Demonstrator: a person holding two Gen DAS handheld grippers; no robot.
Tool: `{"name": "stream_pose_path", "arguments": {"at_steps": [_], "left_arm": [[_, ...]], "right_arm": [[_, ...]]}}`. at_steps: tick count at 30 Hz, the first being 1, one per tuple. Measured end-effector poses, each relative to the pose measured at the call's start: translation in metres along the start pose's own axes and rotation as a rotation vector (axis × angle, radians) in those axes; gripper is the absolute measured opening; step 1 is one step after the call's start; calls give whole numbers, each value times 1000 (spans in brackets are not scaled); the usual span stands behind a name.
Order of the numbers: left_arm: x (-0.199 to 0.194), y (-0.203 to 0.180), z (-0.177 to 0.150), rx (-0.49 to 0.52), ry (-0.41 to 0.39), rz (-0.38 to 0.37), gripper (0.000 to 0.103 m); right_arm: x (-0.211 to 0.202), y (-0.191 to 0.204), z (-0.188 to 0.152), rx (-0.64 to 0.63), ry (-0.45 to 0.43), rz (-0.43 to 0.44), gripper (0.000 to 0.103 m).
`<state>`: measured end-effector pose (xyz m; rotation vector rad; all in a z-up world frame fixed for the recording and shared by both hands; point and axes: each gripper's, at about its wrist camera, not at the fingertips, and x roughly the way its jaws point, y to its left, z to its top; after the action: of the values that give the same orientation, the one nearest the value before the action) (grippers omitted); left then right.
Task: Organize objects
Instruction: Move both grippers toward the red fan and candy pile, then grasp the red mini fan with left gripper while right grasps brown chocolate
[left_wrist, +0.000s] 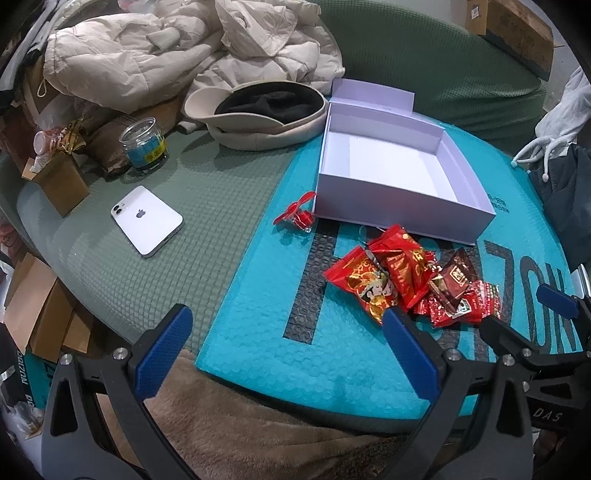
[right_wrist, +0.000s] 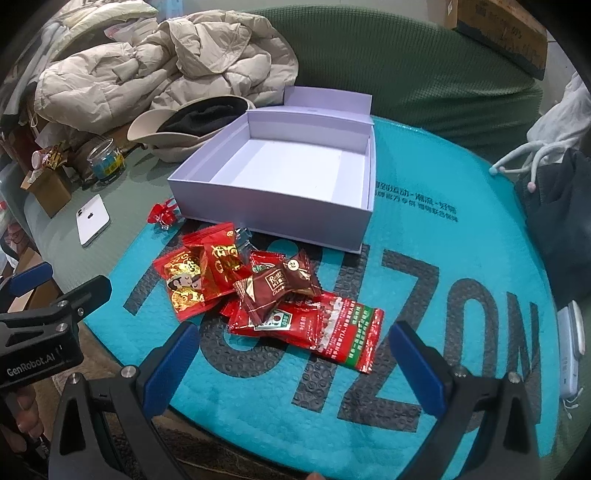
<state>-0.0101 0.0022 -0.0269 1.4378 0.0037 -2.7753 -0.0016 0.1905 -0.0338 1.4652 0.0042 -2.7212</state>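
An open, empty white box (left_wrist: 388, 184) (right_wrist: 280, 177) sits on a teal bubble mailer (left_wrist: 258, 339) (right_wrist: 461, 258). A pile of red snack packets (left_wrist: 413, 280) (right_wrist: 266, 295) lies just in front of the box, with a brown chocolate packet (right_wrist: 280, 284) on top. A small red hair clip (left_wrist: 297, 216) (right_wrist: 164, 212) lies left of the box. My left gripper (left_wrist: 288, 332) is open and empty, left of the pile. My right gripper (right_wrist: 295, 347) is open and empty, just short of the long red packet (right_wrist: 332, 332); it also shows in the left wrist view (left_wrist: 524, 310).
A white phone (left_wrist: 146, 221) (right_wrist: 92, 219) lies face down on the green cushion. A glass jar (left_wrist: 144, 147), a beige cap (left_wrist: 258, 114), a puffy beige jacket (left_wrist: 166, 48) and cardboard boxes (left_wrist: 59, 181) stand at the back left. Dark clothing (right_wrist: 561, 221) lies right.
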Motion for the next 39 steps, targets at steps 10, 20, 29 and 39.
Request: {"name": "stream_pose_path", "arguments": {"at_steps": [10,20,29,39], "left_arm": [[23,-10,6,31,47,-5,103],[44,-17,14,48,69,-6,103],[56,4,29,-24,61,16,103],[81,11,50,-23,51,-1,103]], "right_arm": [[27,-12,1,36,61,37,103],[50,-22,4,61,79,87,103],[65,-13,20,18,48,140,100],[86,-5,29,-58,63,163,83]]}}
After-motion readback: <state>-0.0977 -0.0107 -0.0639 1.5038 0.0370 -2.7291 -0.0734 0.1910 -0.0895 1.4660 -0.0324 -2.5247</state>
